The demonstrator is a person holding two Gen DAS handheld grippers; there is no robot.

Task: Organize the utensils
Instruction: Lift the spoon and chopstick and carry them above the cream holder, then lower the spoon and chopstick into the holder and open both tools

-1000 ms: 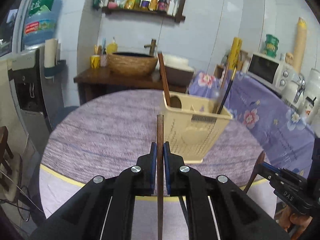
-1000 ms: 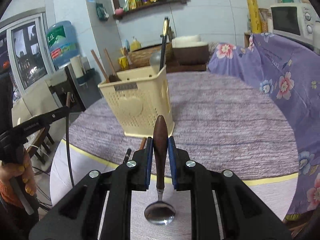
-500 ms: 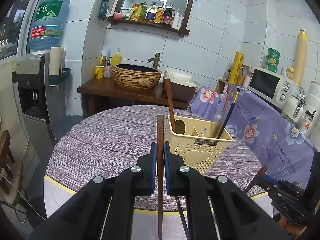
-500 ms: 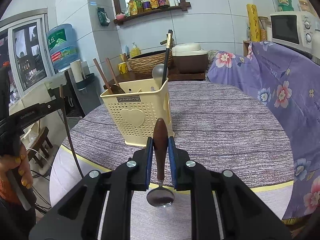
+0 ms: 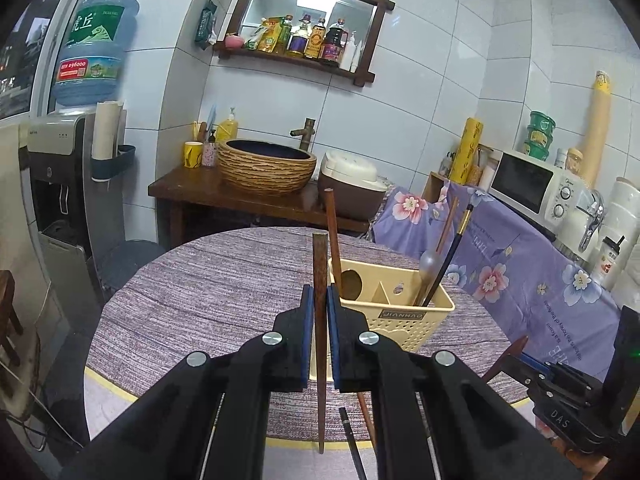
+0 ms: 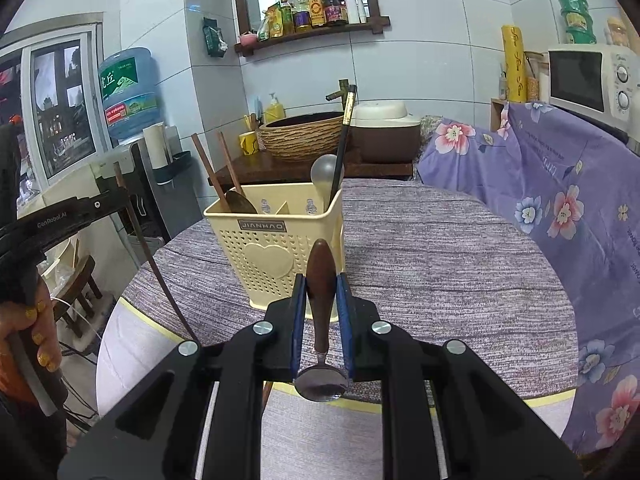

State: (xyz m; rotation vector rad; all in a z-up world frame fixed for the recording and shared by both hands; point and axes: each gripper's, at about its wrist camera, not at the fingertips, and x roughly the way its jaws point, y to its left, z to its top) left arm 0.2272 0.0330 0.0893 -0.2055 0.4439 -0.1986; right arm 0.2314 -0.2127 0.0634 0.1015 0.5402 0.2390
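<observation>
Both grippers loaded above table edge, left gripper (image 5: pixel 319 312) clamping chopstick (image 5: pixel 319 280), right gripper (image 6: pixel 321 300) pinching spoon (image 6: pixel 320 280), caddy (image 6: pixel 276 248) just ahead: probably lift each clear of rim, lower vertically into matching compartment.

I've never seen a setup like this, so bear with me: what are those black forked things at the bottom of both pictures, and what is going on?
They are two handheld grippers, one in each of a person's hands, each with a camera looking along its fingers. The left gripper is clamped on a brown chopstick. The right gripper is clamped on a spoon by its wooden handle, bowl toward the camera. On the round table stands a cream utensil basket, which already holds chopsticks and spoons.
</observation>
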